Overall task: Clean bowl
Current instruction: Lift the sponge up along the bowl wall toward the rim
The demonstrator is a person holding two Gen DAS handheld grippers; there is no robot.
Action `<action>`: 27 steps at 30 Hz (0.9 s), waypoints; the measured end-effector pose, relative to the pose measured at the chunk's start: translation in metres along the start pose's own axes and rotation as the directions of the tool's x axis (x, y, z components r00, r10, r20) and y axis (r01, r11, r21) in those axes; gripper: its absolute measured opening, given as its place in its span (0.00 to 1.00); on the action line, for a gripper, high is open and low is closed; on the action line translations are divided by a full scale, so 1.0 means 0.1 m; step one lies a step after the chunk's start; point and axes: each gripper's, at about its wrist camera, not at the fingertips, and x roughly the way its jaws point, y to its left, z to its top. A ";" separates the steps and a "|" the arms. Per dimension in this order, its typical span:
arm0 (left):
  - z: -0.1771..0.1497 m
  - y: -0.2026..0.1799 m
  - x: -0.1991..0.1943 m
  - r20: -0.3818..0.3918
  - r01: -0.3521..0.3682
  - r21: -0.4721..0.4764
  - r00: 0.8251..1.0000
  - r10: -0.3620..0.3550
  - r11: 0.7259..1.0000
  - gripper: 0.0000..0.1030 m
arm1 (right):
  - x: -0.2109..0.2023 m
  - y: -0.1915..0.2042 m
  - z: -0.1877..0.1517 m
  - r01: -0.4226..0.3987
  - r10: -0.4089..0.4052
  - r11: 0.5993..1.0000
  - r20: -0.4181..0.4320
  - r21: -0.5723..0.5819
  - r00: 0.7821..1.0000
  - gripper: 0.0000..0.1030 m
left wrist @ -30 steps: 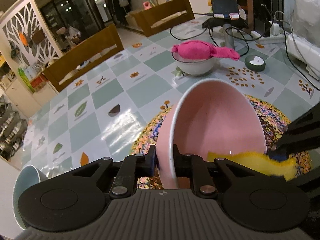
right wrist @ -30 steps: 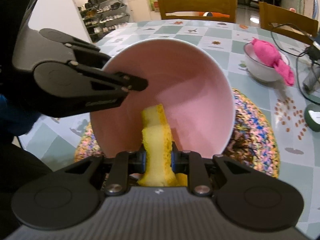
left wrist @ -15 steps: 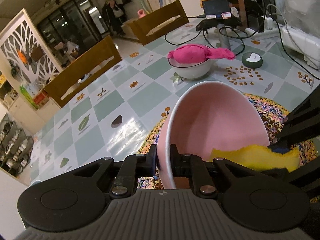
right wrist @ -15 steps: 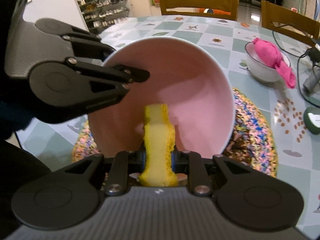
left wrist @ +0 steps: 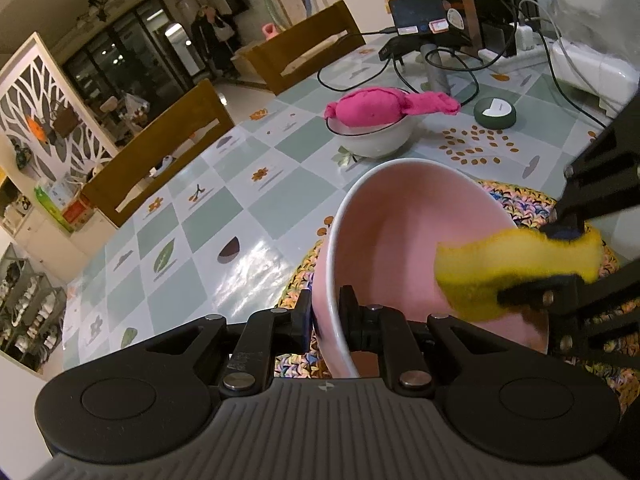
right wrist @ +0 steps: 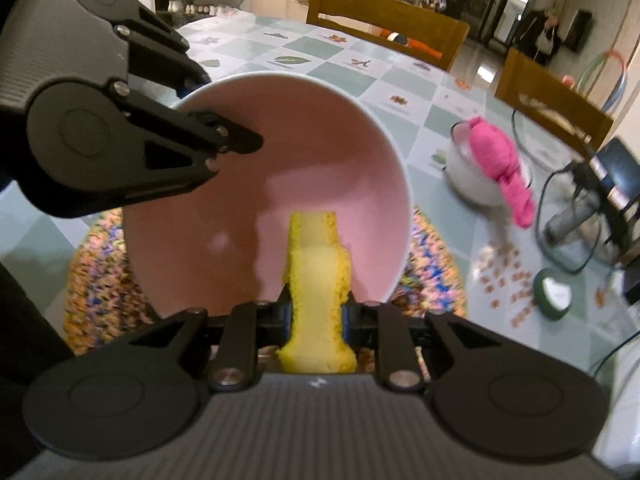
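Change: the yellow sponge (left wrist: 516, 268) is now seen higher against the inner wall of the pink bowl (left wrist: 404, 236) than a second ago, and both views are rolled.
Table (left wrist: 240, 216): a glossy sheet of pale green and white squares printed with leaves and flowers is laid over it; its far edge is cut off by wooden chairs (left wrist: 160, 148).
Mat (right wrist: 100, 280): round, knotted, many-coloured yarn; most of it is hidden under the pink bowl.
Pink bowl: smooth, glazed, round, with a white rim; it is held tilted on its side above the mat, its base hidden behind the left gripper (left wrist: 325, 316).
White bowl (left wrist: 376, 136): smooth and round, set well apart on the table, with a crumpled magenta cloth (left wrist: 384, 106) draped over its rim.
Yellow sponge: soft, porous, oblong; its rear end is hidden between the black pads.
Left gripper: its fingers are pinched onto the pink bowl's rim, one inside and one outside.
Right gripper (right wrist: 316, 316): its fingers are clamped on the sponge, whose free end is pressed against the bowl's inside.
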 end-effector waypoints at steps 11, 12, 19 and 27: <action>0.01 -0.02 0.00 0.009 0.015 0.014 1.000 -0.015 1.000 0.16 | 0.00 -0.12 0.10 0.137 -0.127 0.985 0.090 -0.109 0.988 0.21; 0.01 -0.02 0.00 0.008 0.016 0.016 1.000 -0.016 1.000 0.16 | -0.01 -0.12 0.11 0.144 -0.133 0.983 0.098 -0.116 0.986 0.21; 0.01 -0.03 0.01 0.008 0.019 0.023 1.000 -0.019 1.000 0.17 | -0.11 -0.05 0.16 0.161 -0.131 0.974 0.184 -0.158 0.974 0.21; 0.02 -0.04 0.02 0.006 0.016 0.025 1.000 -0.017 1.000 0.17 | -0.19 0.00 0.26 0.111 -0.067 0.977 0.238 -0.180 0.969 0.21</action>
